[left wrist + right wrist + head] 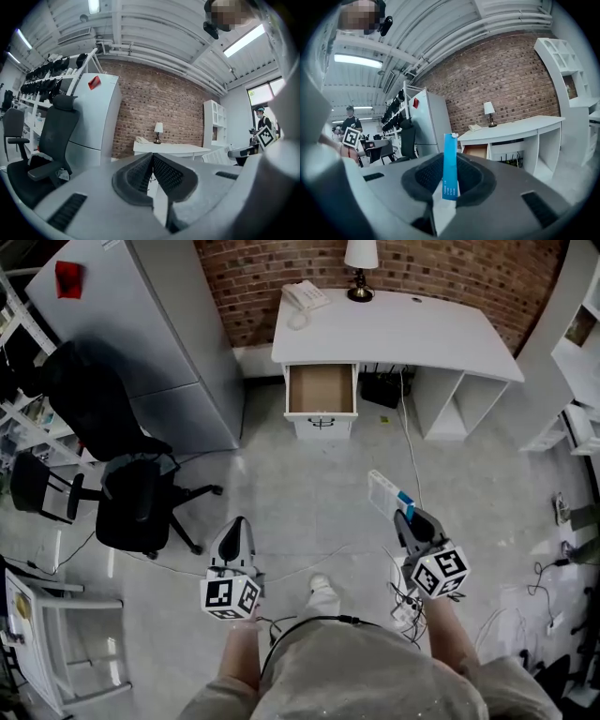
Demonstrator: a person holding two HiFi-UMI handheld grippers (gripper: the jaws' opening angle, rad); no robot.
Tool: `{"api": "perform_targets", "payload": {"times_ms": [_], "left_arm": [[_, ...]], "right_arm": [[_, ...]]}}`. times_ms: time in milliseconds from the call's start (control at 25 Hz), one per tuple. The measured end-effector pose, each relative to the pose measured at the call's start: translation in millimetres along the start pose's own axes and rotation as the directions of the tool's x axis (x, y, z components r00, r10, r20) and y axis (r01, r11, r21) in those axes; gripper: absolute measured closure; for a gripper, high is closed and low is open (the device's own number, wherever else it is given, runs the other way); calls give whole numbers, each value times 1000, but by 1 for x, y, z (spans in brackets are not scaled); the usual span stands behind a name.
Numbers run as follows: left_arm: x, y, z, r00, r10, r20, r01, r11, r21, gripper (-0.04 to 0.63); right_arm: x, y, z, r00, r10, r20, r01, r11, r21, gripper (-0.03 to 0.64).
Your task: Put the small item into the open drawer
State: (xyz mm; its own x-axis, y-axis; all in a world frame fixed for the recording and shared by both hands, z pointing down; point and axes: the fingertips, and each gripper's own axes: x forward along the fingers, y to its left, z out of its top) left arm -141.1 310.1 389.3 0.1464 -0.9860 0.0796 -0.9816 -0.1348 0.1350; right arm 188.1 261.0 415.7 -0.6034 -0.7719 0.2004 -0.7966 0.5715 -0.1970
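Observation:
The small item is a flat white box with a blue edge (384, 492), standing up between the jaws of my right gripper (405, 515) at the right of the head view. In the right gripper view its blue side (450, 166) rises from the dark pads, which are pressed on it. The open drawer (321, 390) shows its bare wooden inside under the white desk (394, 329), well ahead of both grippers. The drawer (476, 151) also appears beyond the box. My left gripper (232, 540) is lower left, jaws together, nothing in it (152, 176).
A grey cabinet (141, 324) stands left of the desk, with black office chairs (122, 474) in front of it. A phone (305, 296) and a lamp (360, 268) sit on the desk. Cables (408, 601) trail over the floor by my feet. White shelving (577, 343) lines the right.

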Motion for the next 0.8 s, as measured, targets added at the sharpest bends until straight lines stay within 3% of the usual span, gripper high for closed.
{"api": "perform_targets", "payload": {"times_ms": [480,800], "left_arm": [[67,27,12,998,-60,4,59,998,29,589],[69,50,8,999,-34,-10,35,999,11,590]], "right_arm": [[54,-18,13,999,-36,23,36,999,6,546],[67,-21,7,998,-55,20,54,997,59,545]]}}
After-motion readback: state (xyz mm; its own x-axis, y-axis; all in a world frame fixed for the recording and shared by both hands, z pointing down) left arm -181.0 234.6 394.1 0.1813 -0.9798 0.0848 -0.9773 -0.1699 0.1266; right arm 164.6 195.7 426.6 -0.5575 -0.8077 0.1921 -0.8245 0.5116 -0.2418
